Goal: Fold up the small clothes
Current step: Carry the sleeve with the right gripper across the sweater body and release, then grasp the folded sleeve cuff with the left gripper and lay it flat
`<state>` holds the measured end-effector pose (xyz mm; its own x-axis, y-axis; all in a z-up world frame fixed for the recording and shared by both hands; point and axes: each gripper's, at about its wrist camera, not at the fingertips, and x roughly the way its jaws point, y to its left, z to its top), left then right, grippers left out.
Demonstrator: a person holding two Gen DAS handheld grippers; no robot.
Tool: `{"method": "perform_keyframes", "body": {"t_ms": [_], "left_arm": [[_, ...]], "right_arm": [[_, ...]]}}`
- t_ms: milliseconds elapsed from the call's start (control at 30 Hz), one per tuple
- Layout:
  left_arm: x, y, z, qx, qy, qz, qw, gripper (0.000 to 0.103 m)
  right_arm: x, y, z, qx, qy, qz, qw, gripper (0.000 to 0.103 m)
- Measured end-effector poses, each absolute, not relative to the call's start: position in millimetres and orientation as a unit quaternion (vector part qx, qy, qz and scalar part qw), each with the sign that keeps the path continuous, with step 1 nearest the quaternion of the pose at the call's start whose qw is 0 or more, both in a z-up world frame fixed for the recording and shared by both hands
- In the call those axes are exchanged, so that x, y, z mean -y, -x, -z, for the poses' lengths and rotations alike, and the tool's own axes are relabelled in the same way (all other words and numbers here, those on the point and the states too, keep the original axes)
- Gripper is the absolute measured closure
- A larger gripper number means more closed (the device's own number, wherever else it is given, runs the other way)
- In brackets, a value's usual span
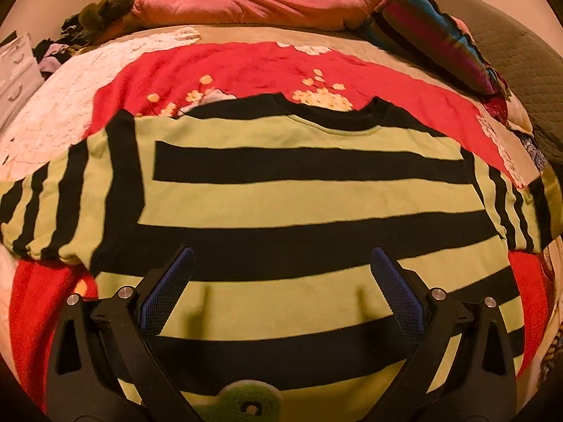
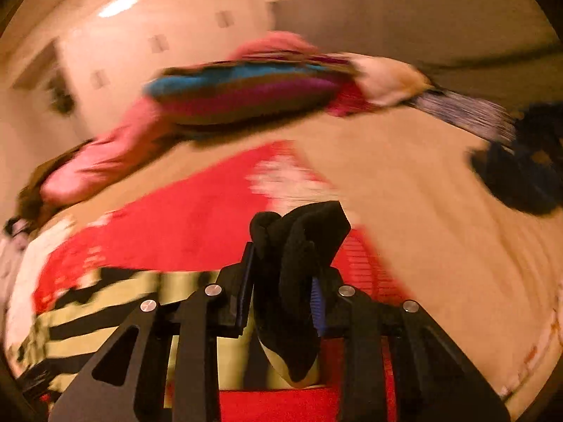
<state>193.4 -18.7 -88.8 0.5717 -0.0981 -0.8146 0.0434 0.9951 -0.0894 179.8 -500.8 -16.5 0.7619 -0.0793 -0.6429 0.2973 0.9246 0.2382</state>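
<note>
A green-and-black striped shirt [image 1: 299,204] lies flat, collar away from me, on a red flowered blanket [image 1: 246,66] on the bed. My left gripper [image 1: 281,251] hovers over the shirt's lower stripes, jaws wide apart with nothing between the blue pads [image 1: 165,292]. In the blurred right wrist view, my right gripper [image 2: 283,270] is shut on a bunched black fold of cloth [image 2: 302,239] with pale green under it, lifted off the bed. It looks like an edge of the striped shirt [image 2: 105,302], which lies at the lower left there.
A pink duvet [image 1: 253,0] and a multicoloured striped blanket [image 1: 432,35] lie along the bed's far side. Dark clothes [image 1: 102,10] are piled at the far left, near white drawers [image 1: 14,70]. A dark garment [image 2: 520,172] sits on the beige sheet at the right.
</note>
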Motion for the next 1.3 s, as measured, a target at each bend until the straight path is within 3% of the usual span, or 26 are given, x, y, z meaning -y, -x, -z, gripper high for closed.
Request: {"method": "perform_keyframes", "body": {"t_ms": [267, 567, 633, 700, 800, 933, 1233, 1300], "left_arm": [[-24.0, -200.3, 78.9, -0.446, 0.079, 0.005, 0.892, 0.009], [-70.9, -201.9, 78.7, -0.428, 0.140, -0.034, 0.892, 0.009], [-79.1, -202.0, 80.3, -0.427, 0.155, -0.041, 0.890, 0.009], [-83.9, -202.7, 81.6, -0.427, 0.165, -0.046, 0.888, 0.009], [-88.8, -202.3, 80.9, -0.422, 0.177, -0.048, 0.888, 0.009], [-87.7, -201.8, 80.4, -0.418, 0.186, -0.037, 0.889, 0.009], [-61.1, -223.2, 89.9, -0.429, 0.247, 0.060, 0.867, 0.009], [-46.0, -236.4, 98.8, -0.466, 0.226, 0.048, 0.854, 0.010]], "right_arm": [[333.8, -227.9, 3.4, -0.350, -0.131, -0.058, 0.926, 0.077], [177.3, -252.6, 41.2, -0.391, -0.115, -0.165, 0.898, 0.077], [160.6, -254.8, 51.1, -0.402, -0.124, -0.187, 0.888, 0.071], [154.9, -250.1, 53.4, -0.401, -0.139, -0.208, 0.881, 0.064], [161.4, -236.1, 38.9, -0.369, -0.149, -0.236, 0.887, 0.037], [192.9, -223.3, 25.9, -0.339, -0.148, -0.226, 0.901, 0.029], [273.3, -211.5, 69.1, -0.415, -0.124, -0.064, 0.899, 0.027], [285.1, -205.5, 75.1, -0.422, -0.142, -0.054, 0.894, 0.027]]}}
